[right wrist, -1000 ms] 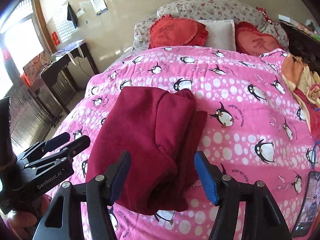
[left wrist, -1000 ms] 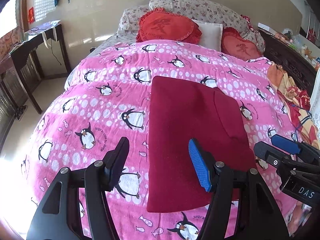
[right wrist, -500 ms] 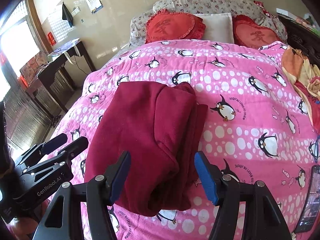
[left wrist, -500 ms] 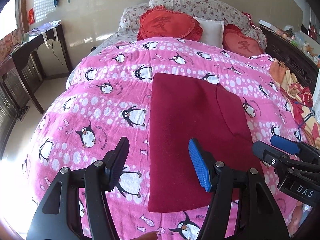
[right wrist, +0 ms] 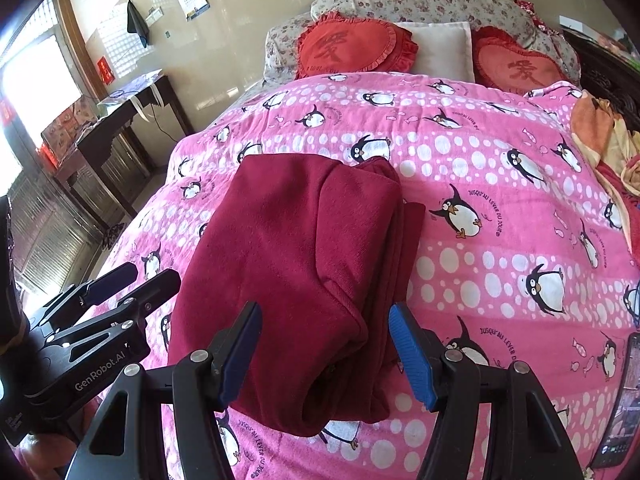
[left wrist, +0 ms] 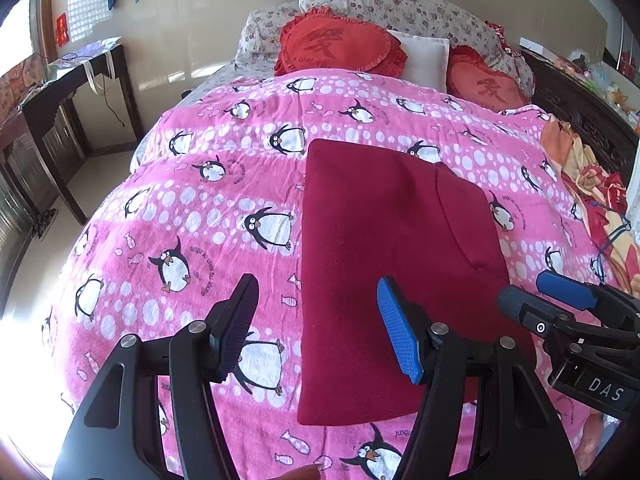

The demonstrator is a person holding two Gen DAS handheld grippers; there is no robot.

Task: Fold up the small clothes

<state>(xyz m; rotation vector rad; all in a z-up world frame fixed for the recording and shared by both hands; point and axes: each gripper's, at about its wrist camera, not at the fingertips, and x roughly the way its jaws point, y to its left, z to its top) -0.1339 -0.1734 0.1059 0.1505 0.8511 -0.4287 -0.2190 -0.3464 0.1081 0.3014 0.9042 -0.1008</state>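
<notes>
The dark red garment (left wrist: pixel 384 272) lies on the pink penguin blanket (left wrist: pixel 200 208) of the bed, folded into a neat long rectangle with stacked layers showing along its right edge (right wrist: pixel 396 248). Folding looks largely done; perhaps one more fold across the middle is left, though the near end is partly hidden. Its long axis runs from the bed's near end toward the pillows (left wrist: pixel 400 12). The left tool (left wrist: pixel 318 326) hangs above its near left edge, jaws apart and empty. The right tool (right wrist: pixel 326 346) hangs over its near right corner, jaws likewise apart, gripping nothing.
</notes>
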